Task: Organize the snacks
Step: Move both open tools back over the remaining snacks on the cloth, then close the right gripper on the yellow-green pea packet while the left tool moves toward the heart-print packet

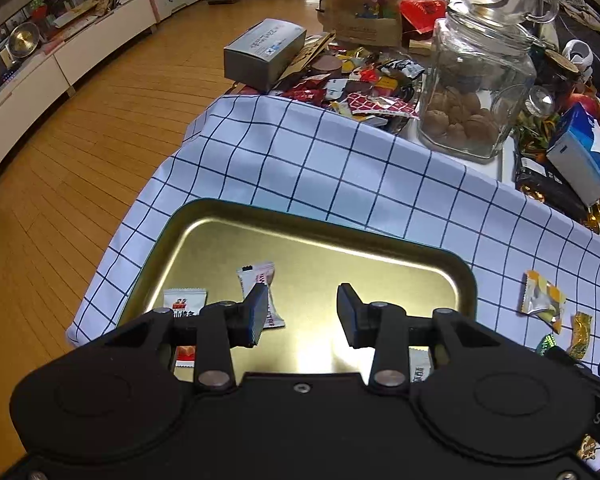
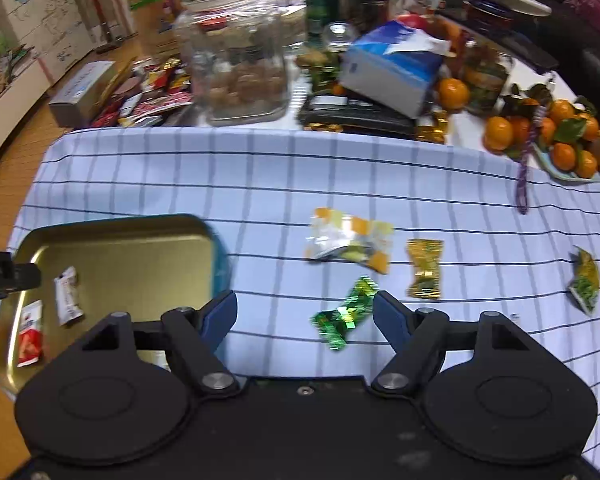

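Listing items by place relative to the gold tray point(image 1: 380, 258), which sits on a checked cloth point(image 1: 300, 168) near that cloth's left and near edges.

- Left gripper point(image 1: 302, 314): 1, above the tray, jaws spread apart, nothing between them.
- Right gripper point(image 2: 305, 318): 1, just right of the tray over the cloth, jaws spread apart and not pressing anything; the green candy point(image 2: 346, 312) lies on the cloth in the gap between the fingers as seen from the right wrist.
- Snacks in the tray: at least 2 seen clearly, 1 white wrapper point(image 1: 256, 276) and 1 white-and-red packet point(image 1: 184, 300); a further scrap shows behind the left gripper's linkage, kind not clear.
- Snacks on the cloth right of the tray: 4. 1 green candy, 1 orange-and-white packet point(image 2: 350, 242), 1 gold candy point(image 2: 424, 268), 1 green-gold candy point(image 2: 584, 280) farthest from the tray.
- Beyond the tray, past the cloth's far edge: 1 glass jar point(image 1: 472, 92) holding walnuts, 1 grey box point(image 1: 264, 52), 1 blue-and-white tissue box point(image 2: 392, 64), a heap of wrapped snacks point(image 1: 364, 84) not countable, a pile of oranges point(image 2: 552, 140) far right.
- Open room: the cloth between the tray and the jar is bare; the tray's middle and right part are bare; wood floor point(image 1: 80, 140) lies left of the tray.
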`<state>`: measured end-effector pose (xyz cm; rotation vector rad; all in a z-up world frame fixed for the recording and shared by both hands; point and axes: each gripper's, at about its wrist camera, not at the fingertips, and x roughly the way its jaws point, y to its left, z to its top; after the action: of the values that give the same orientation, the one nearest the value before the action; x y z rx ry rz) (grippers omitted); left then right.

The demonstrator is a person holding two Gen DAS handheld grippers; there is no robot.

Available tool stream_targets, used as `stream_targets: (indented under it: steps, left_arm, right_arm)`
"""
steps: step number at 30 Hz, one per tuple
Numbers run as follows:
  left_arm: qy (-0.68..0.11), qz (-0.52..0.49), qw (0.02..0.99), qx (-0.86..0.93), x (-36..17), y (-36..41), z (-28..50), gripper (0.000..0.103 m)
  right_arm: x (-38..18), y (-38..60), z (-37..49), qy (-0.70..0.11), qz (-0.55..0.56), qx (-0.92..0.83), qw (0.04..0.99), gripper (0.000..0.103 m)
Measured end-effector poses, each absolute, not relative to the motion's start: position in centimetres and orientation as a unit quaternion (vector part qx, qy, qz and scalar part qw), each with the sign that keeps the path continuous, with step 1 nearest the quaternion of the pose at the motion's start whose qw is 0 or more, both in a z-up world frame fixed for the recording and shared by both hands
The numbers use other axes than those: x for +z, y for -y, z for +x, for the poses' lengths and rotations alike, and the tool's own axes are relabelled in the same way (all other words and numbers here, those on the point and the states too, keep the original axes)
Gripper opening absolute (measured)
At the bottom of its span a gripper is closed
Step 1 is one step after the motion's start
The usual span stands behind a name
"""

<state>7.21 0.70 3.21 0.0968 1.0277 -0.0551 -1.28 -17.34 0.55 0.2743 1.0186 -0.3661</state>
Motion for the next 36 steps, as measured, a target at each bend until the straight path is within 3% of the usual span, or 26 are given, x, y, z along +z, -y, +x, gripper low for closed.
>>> stream_targets:
  steps: [7,18,25,36]
  left_arm:
    - [-0.468,0.082,0.878,-0.045,3.5,3.3,6.0,0.048]
    - [-0.515,0.071,0.841,-0.154,2.8,9.3,5.4,0.048]
    - [-0.521,0.116,0.825,-0.188,1.5,13.0,3.6,0.048]
    - [-0.519,0.144,0.824,-0.177,-0.2,16.5,2.4,0.048]
  right_arm:
    - [1.1,22.3,-3.2,-0.455,0.138,-0.216,0.853,0.075]
    - [0.0,28.1,-7.1,-0.46,0.128,-0.254,0.841,0.065]
    - [-0.6,31.6,-9.9,-0.466,0.144,-0.281,0.827,0.06]
    - [-2.5,38.2,-13.5,-0.468,0.269,-0.324,0.777,0.059]
